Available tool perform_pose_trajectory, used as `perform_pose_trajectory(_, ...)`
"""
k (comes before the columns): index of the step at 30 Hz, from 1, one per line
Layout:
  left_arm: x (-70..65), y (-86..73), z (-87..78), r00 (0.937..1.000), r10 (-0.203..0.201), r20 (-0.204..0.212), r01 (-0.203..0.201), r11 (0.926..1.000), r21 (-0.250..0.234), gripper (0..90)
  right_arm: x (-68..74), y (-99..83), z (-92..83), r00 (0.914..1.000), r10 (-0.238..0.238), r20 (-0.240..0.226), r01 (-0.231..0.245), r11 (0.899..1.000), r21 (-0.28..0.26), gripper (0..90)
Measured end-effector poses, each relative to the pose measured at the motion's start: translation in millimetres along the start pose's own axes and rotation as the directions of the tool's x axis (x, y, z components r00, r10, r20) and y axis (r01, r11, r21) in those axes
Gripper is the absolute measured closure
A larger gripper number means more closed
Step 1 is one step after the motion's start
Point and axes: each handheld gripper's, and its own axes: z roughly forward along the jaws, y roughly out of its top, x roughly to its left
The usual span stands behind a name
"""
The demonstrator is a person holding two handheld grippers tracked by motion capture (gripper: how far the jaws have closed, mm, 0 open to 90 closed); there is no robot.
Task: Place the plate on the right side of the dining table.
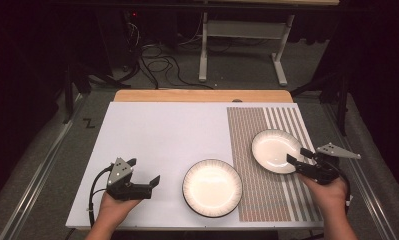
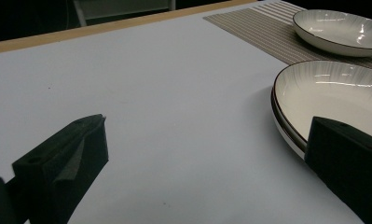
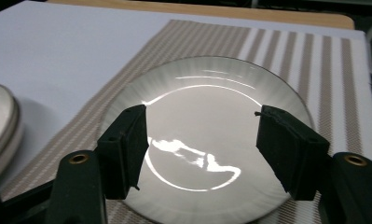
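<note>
The plate (image 1: pixel 273 150) on the striped placemat (image 1: pixel 267 165) lies flat near the desk's right side, its white well ringed by a dark rim; in the right gripper view it (image 3: pixel 207 135) sits below and between two black jaws that stand apart and clear of its surface, holding nothing. Taking that plate as the landmark, the desk (image 1: pixel 152 145) spreads out to its left as a broad pale sheet, backed by a wooden edge (image 1: pixel 202 95) on the far side. The placemat runs under the plate from the far side of the desk to the near one, finely checked on its left half, broadly striped on its right. Left of the plate and nearer the person, a second plate (image 1: pixel 212 187) rests partly on the bare desk, its right rim reaching the mat's left edge; in the left gripper view it (image 2: pixel 333 100) appears to sit on another dish stacked beneath it. The right hand-held gripper (image 1: pixel 301 158) is just at the plate's near-right rim, released, its jaws spread. The right hand (image 1: pixel 329 192) grips it from the near side. Well left of the plate, beyond the second plate, the left hand-held gripper (image 1: pixel 144 172) hangs over bare desk, also released, jaws wide with nothing between them, held by the left hand (image 1: pixel 114 205).
</note>
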Motion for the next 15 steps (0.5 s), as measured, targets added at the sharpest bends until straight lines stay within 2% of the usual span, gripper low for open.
perform_pose_trajectory(4,-1.8,1.7,-0.7,0.9999,0.006,0.015,-0.005,0.9999,-0.009,0.3,31.4,4.5,-2.8,0.9972,-0.068,-0.032,0.067,0.997,-0.028,21.8)
perform_pose_trajectory(6,-2.3,3.0,-1.7,0.9997,0.007,0.023,-0.007,0.9998,-0.018,0.3,53.3,6.0,-3.8,0.9930,-0.112,-0.039,0.110,0.993,-0.045,15.7)
perform_pose_trajectory(9,-3.4,4.1,-2.7,0.9993,0.015,0.034,-0.014,0.9996,-0.026,0.3,82.4,5.1,-4.6,0.9885,-0.144,-0.047,0.140,0.987,-0.075,10.3)
perform_pose_trajectory(10,-4.1,4.3,-2.7,0.9991,0.018,0.037,-0.017,0.9995,-0.027,0.3,89.4,4.8,-4.5,0.9880,-0.144,-0.057,0.139,0.987,-0.079,8.4)
perform_pose_trajectory(12,-7.1,4.1,-1.6,0.9985,0.019,0.052,-0.018,0.9994,-0.029,0.3,105.0,5.0,-2.1,0.9818,-0.156,-0.108,0.148,0.986,-0.079,5.5)
perform_pose_trajectory(15,-12.1,4.8,0.1,0.9970,0.038,0.067,-0.036,0.9990,-0.026,0.3,126.4,4.0,2.7,0.9750,-0.149,-0.165,0.138,0.988,-0.076,0.2)
